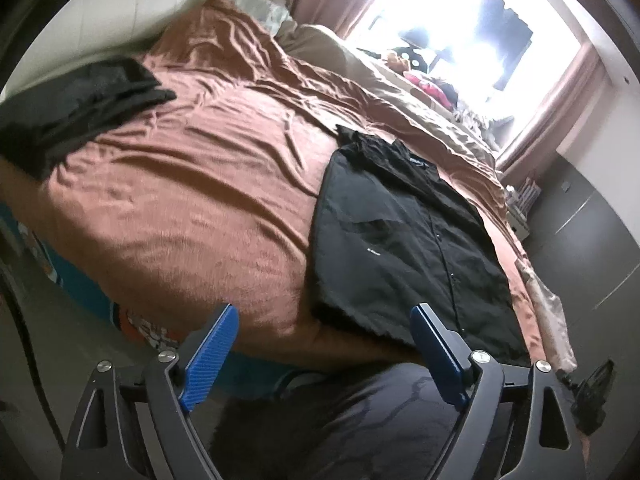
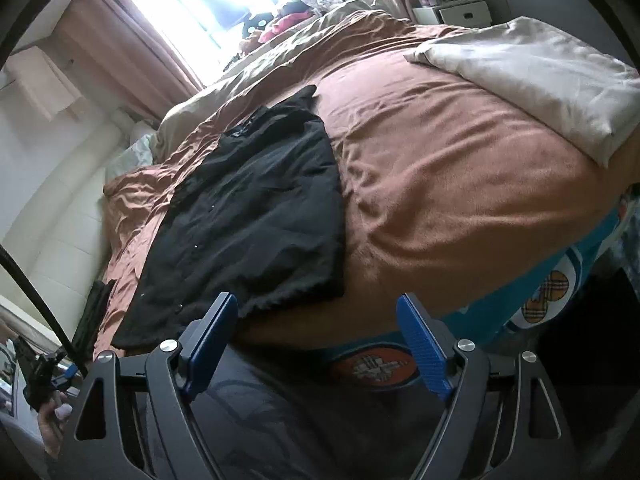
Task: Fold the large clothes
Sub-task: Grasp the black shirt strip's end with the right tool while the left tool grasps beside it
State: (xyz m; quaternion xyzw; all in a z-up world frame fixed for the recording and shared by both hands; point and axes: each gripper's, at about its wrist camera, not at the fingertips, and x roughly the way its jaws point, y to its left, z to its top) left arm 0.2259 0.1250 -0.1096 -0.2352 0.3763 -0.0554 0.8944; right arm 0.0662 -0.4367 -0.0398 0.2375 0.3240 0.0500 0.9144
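Observation:
A black button-up shirt (image 1: 404,236) lies on the brown bedspread (image 1: 192,184), sides folded in, hem toward the near bed edge. It also shows in the right wrist view (image 2: 256,216). My left gripper (image 1: 324,332) is open and empty, held just off the near edge below the shirt's hem. My right gripper (image 2: 316,328) is open and empty, at the bed edge by the shirt's hem corner. A second dark garment (image 1: 76,112) lies in a heap at the far left of the bed.
A beige folded duvet (image 2: 540,76) lies at the bed's right side. A teal printed sheet (image 2: 552,280) hangs below the bedspread. Pillows and toys (image 1: 420,72) sit near the bright window. A white nightstand (image 2: 460,14) stands beyond the bed.

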